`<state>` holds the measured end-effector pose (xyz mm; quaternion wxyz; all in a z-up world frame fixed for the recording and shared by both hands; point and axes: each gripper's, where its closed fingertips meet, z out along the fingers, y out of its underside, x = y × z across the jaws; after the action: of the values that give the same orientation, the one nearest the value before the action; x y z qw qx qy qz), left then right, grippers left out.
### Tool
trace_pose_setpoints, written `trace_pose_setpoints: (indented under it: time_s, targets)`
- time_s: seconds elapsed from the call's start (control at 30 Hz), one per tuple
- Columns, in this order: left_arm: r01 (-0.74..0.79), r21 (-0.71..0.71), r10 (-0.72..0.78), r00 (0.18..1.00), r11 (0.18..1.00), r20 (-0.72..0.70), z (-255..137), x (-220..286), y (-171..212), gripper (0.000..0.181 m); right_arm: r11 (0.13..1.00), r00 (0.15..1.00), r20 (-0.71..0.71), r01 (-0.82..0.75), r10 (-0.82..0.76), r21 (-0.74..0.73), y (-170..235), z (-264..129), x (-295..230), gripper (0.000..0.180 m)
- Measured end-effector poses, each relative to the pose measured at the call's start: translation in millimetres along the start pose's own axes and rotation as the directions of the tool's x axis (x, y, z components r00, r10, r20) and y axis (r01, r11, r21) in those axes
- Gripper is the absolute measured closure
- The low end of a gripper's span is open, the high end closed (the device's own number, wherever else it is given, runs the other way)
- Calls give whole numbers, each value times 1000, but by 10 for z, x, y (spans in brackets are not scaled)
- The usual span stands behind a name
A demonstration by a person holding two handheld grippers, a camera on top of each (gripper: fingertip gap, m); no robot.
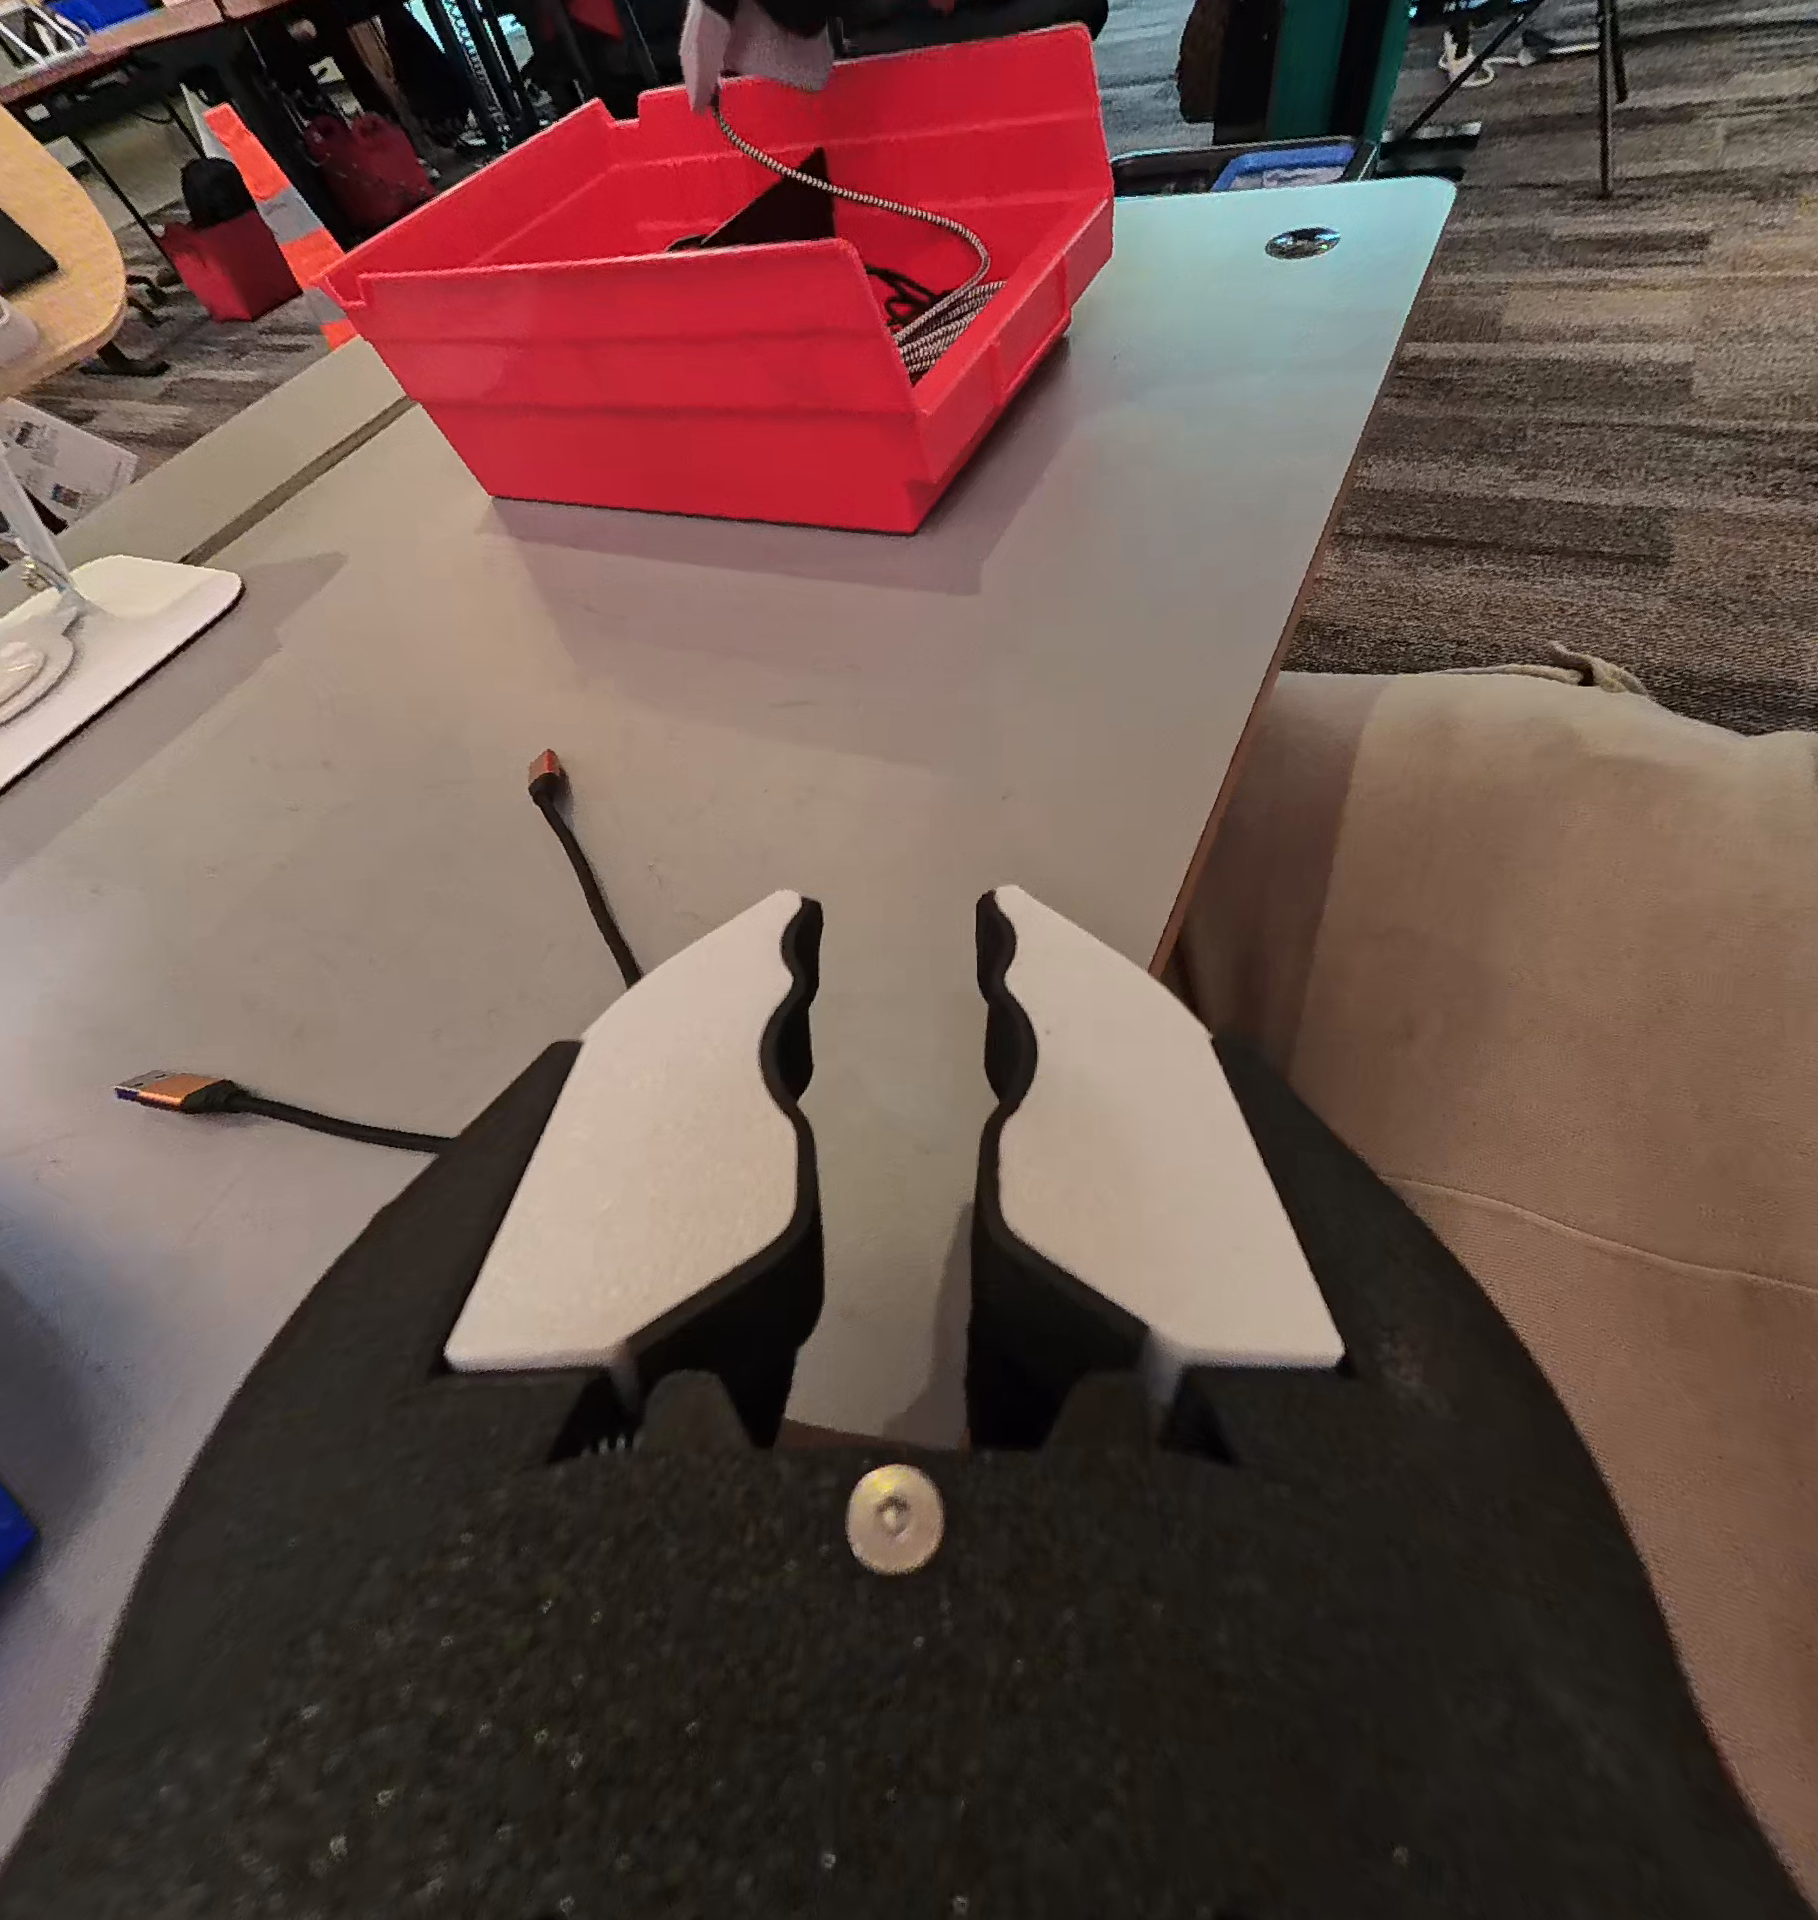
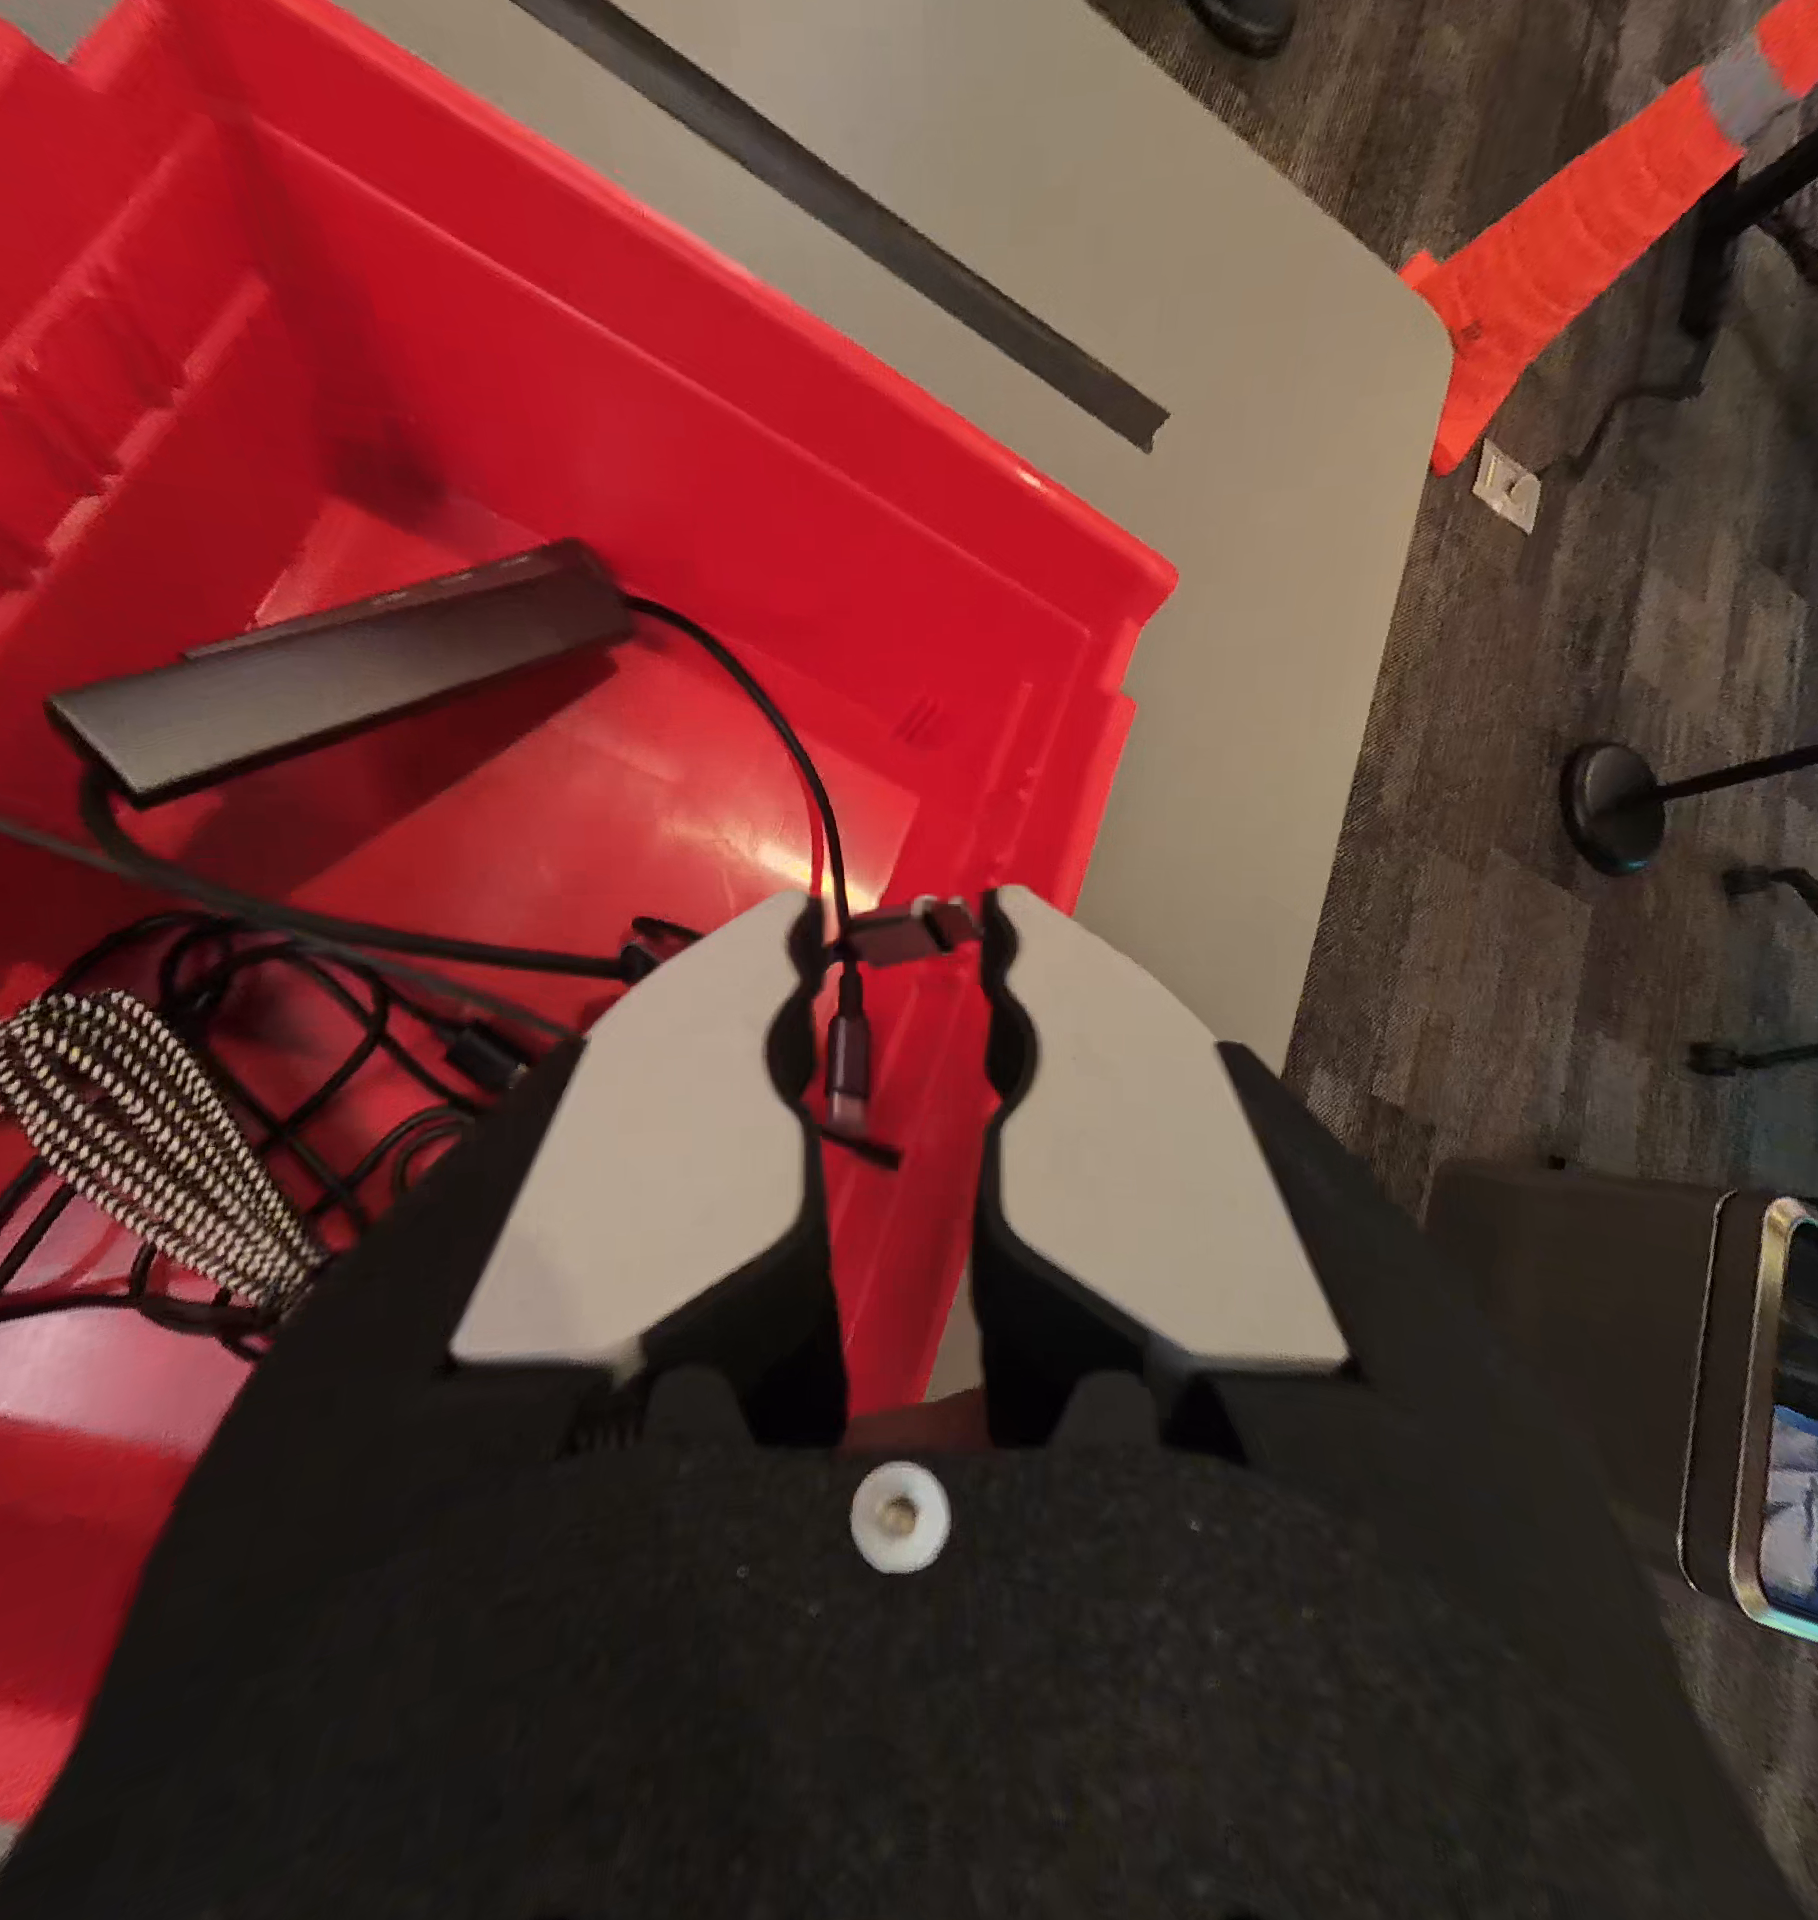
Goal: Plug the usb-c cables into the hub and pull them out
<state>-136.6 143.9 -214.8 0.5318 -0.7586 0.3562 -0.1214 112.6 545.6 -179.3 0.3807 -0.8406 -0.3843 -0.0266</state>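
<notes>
My left gripper is open and empty, low over the grey table near its front edge. A black cable lies on the table to its left, with one copper plug ahead and another at the side. My right gripper hangs over the red bin with a dark plug pinched between its fingertips. It also shows in the left wrist view, with a braided cable rising to it from the bin. The dark flat hub lies in the bin, with its black lead ending in a purple plug.
A braided coil and loose black cables fill the bin's near corner. An orange cone stands on the carpet beyond the table. A white stand base sits at the table's left. Beige cloth lies right of the table edge. Spacing between my two grippers at the tips: around 50 cm. To the dark flat hub: right tips about 11 cm, left tips about 40 cm.
</notes>
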Motion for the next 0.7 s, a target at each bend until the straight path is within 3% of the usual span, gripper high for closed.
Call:
trace_pose_setpoints:
  time_s: [0.07,0.13,0.23,0.33,0.47,0.57,0.63,0.7]
  targets:
    - [3,-4,-3,1000,1000,1,0,-10,13,152,999,998,61,25,-23,-27,21,56,-76,156]
    - [3,-9,-3,1000,1000,3,6,-23,23,152,995,970,232,83,-69,-50,51,10,-375,157]
    - [0,-10,0,1000,1000,6,9,-31,25,153,959,878,419,278,-230,-57,202,-224,-884,158]
    - [1,-7,-1,1000,1000,-3,9,-10,20,153,895,820,451,437,-353,-94,445,-292,-1168,158]
    - [-10,-16,10,1000,1000,-17,47,29,26,153,846,846,254,514,-470,-146,556,69,-1097,158]
    - [-21,-25,21,1000,999,-5,47,4,35,152,911,904,253,388,-346,-140,521,119,-1175,153]
    - [20,-30,-20,1000,999,6,18,-69,58,152,963,946,241,247,-216,-110,398,-1,-1172,135]
    - [94,-11,-94,994,995,53,-32,-254,60,152,991,979,170,124,-113,-59,250,-232,-1097,130]
